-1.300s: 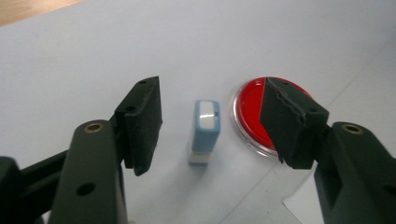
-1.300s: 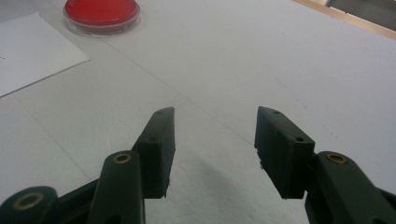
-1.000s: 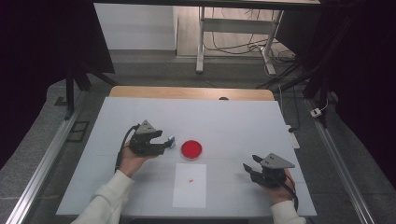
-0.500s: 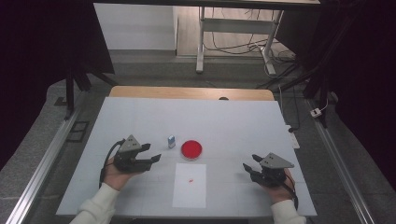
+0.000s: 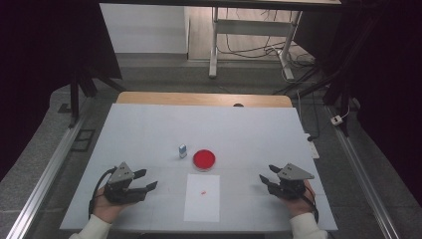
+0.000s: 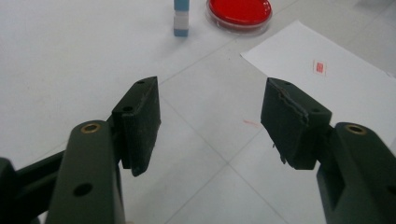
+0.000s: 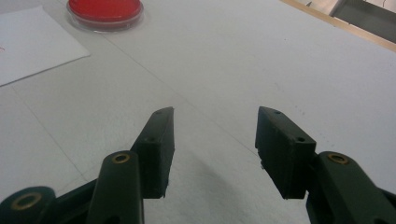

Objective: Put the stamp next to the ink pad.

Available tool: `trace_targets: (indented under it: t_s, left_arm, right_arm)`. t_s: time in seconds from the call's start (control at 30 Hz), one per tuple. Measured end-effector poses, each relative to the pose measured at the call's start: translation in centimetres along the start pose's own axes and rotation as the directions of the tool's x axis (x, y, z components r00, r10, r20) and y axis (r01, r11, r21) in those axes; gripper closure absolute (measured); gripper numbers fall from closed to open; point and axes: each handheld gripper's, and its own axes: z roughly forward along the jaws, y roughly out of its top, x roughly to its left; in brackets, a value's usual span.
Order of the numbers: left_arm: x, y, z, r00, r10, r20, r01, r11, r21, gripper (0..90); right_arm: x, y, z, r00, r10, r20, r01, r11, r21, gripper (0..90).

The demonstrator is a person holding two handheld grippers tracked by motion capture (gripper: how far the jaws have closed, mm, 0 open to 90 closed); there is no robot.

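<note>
The small stamp point(image 5: 182, 151) stands upright, up-right of the empty, spread left gripper point(image 5: 145, 181), the nearer one; the right gripper point(image 5: 267, 175) is also spread, holding nothing.

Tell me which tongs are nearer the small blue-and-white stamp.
Left. The left tongs sit open, just near-left of the stamp; the right tongs sit open well off to its right, past the red dish.

White table point(image 5: 149, 129), red dish point(image 5: 204, 159), paper sheet point(image 5: 202, 206), small vial point(image 5: 182, 151)

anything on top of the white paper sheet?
One small red stamp mark sits printed on the paper sheet; otherwise bare. What lies beneath the sheet is covered.
</note>
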Motion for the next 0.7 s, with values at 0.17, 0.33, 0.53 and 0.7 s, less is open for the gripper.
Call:
trace_targets:
  t_s: [0.17, 0.33, 0.53, 0.7]
  left_arm:
    - [0.25, -0.35, -0.20, 1.0000, -0.006, -0.008, 0.006, 1.0000, 0.001, 37.9]
    - [0.31, -0.43, -0.24, 0.9999, -0.006, -0.010, 0.006, 1.0000, 0.003, 38.0]
    - [0.39, -0.41, -0.15, 0.9999, -0.009, -0.012, 0.009, 0.9999, 0.006, 38.0]
    - [0.39, -0.39, -0.09, 0.9999, -0.007, -0.013, 0.007, 0.9999, 0.008, 37.9]
  right_arm:
    - [-0.06, -0.01, -0.01, 1.0000, 0.003, 0.001, -0.003, 1.000, -0.003, 47.1]
    - [-0.07, -0.02, 0.02, 1.0000, 0.001, 0.002, -0.001, 1.000, -0.002, 47.1]
    - [-0.06, 0.00, -0.12, 1.0000, 0.000, 0.006, 0.000, 1.000, -0.008, 47.1]
    - [-0.13, 0.00, -0.19, 1.0000, 0.002, 0.005, -0.002, 1.000, -0.010, 47.0]
